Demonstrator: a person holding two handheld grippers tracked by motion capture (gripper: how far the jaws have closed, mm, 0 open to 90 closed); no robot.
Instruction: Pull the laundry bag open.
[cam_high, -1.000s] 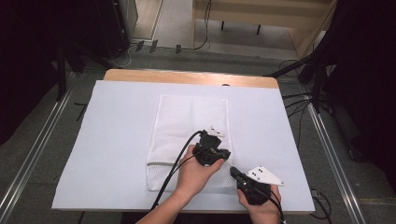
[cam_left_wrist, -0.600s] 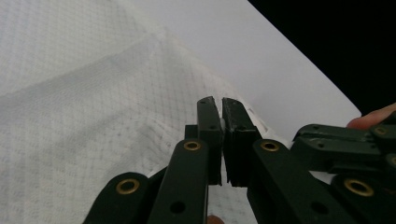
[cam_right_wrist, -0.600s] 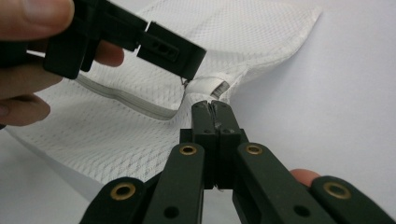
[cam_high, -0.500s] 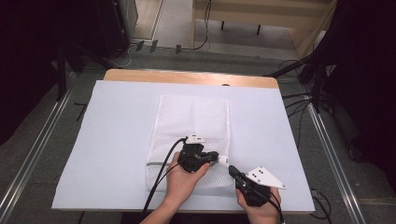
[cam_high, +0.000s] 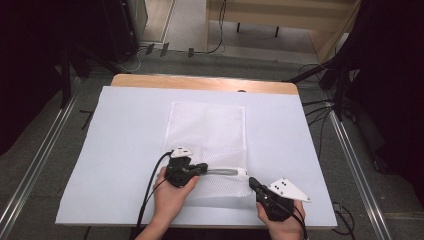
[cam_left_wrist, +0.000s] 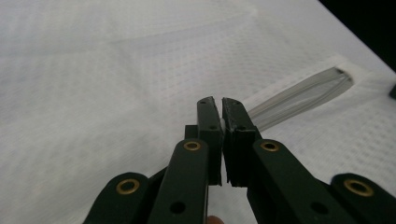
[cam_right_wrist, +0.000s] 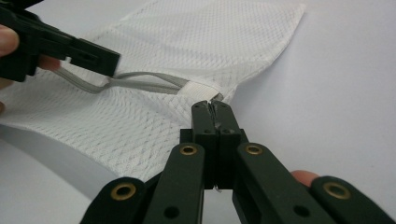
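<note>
A white mesh bag (cam_high: 207, 130) lies flat on the white table cover (cam_high: 115, 130). A grey zipper (cam_high: 222, 172) runs across its near end. My left gripper (cam_high: 202, 168) is shut at the left end of the parted zipper (cam_left_wrist: 299, 95), on the zipper pull, which the jaws hide. The left gripper (cam_left_wrist: 220, 101) points along the mesh. My right gripper (cam_high: 251, 181) is shut on the bag's edge at the zipper's right end (cam_right_wrist: 198, 88). In the right gripper view, my right gripper (cam_right_wrist: 214, 105) pinches the white hem, and the left gripper (cam_right_wrist: 109, 63) holds the grey zipper (cam_right_wrist: 140, 81) farther off.
The cover's near edge (cam_high: 200, 222) runs just under both hands. A wooden table strip (cam_high: 200, 82) shows at the far side. Metal rails (cam_high: 35, 165) flank the table, and cables (cam_high: 320, 107) trail on the floor at the right.
My left gripper has slid left along the bag's near end, and the zipper has parted behind it. The right gripper has stayed put on the bag's edge.
</note>
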